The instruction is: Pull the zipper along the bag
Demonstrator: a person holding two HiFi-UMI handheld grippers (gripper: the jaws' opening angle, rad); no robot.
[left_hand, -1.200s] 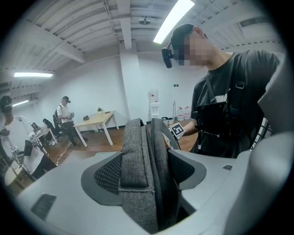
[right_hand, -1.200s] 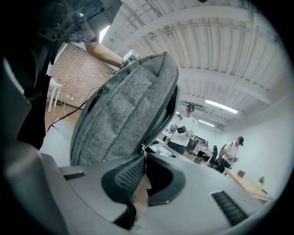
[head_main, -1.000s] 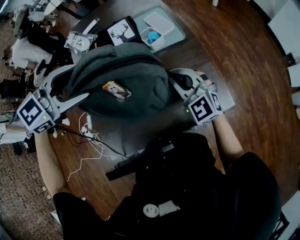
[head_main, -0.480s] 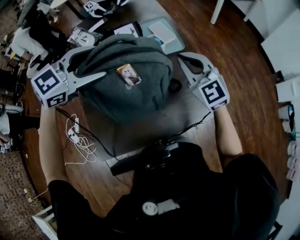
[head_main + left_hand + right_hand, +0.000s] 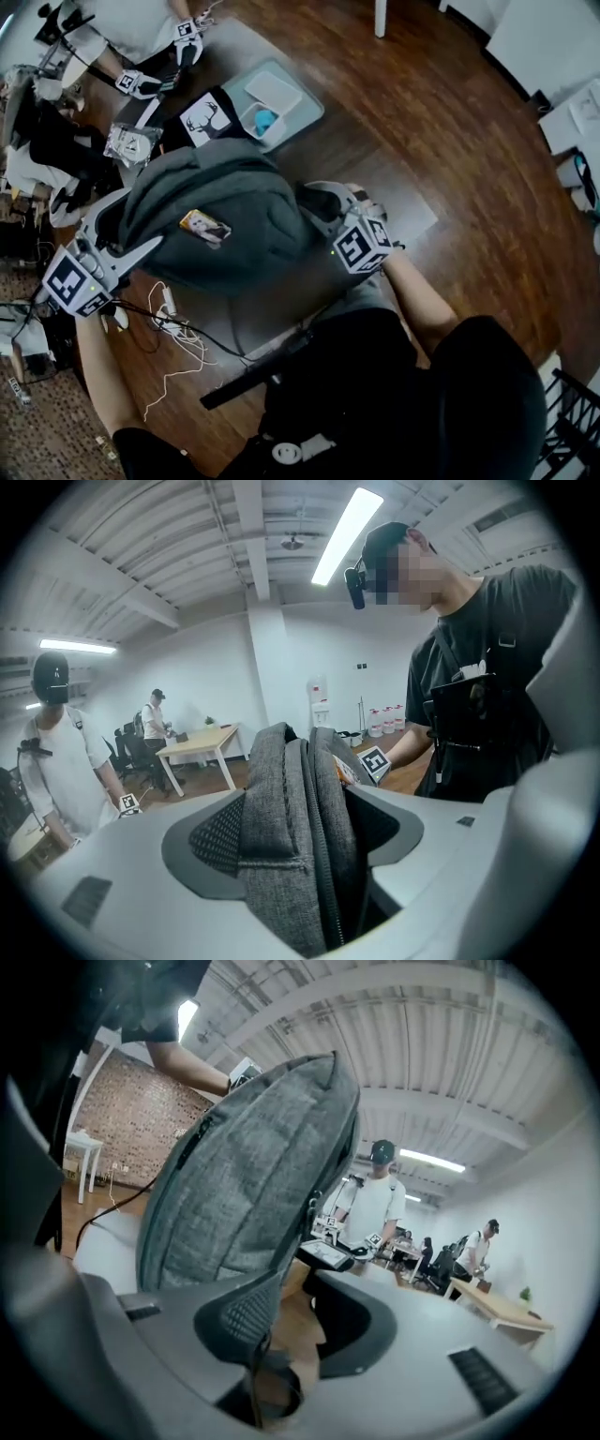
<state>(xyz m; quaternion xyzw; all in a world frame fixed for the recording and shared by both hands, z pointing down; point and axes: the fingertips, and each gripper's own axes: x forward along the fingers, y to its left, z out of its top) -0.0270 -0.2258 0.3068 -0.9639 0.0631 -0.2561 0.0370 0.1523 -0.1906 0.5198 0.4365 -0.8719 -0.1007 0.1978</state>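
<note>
- The dark grey fabric backpack (image 5: 244, 202) lies on a grey mat (image 5: 412, 211) over a brown wood surface (image 5: 403, 112), directly in front of the person.
- The left gripper (image 5: 141, 223) is clenched on the backpack's left end; grey fabric fills the space between its 2 jaws, and the dark zipper track (image 5: 317, 855) runs through that clamped fold.
- The right gripper (image 5: 300, 1321) sits at the backpack's right end, released, its jaws apart with wood showing in the gap. A thin dark cord (image 5: 251, 1372) hangs at the jaw base.
- A small picture badge (image 5: 204, 226) sits on the backpack's top.
- A pale tray (image 5: 298, 114) lies beyond the backpack.
- A white cable (image 5: 173, 323) trails near the left gripper.
</note>
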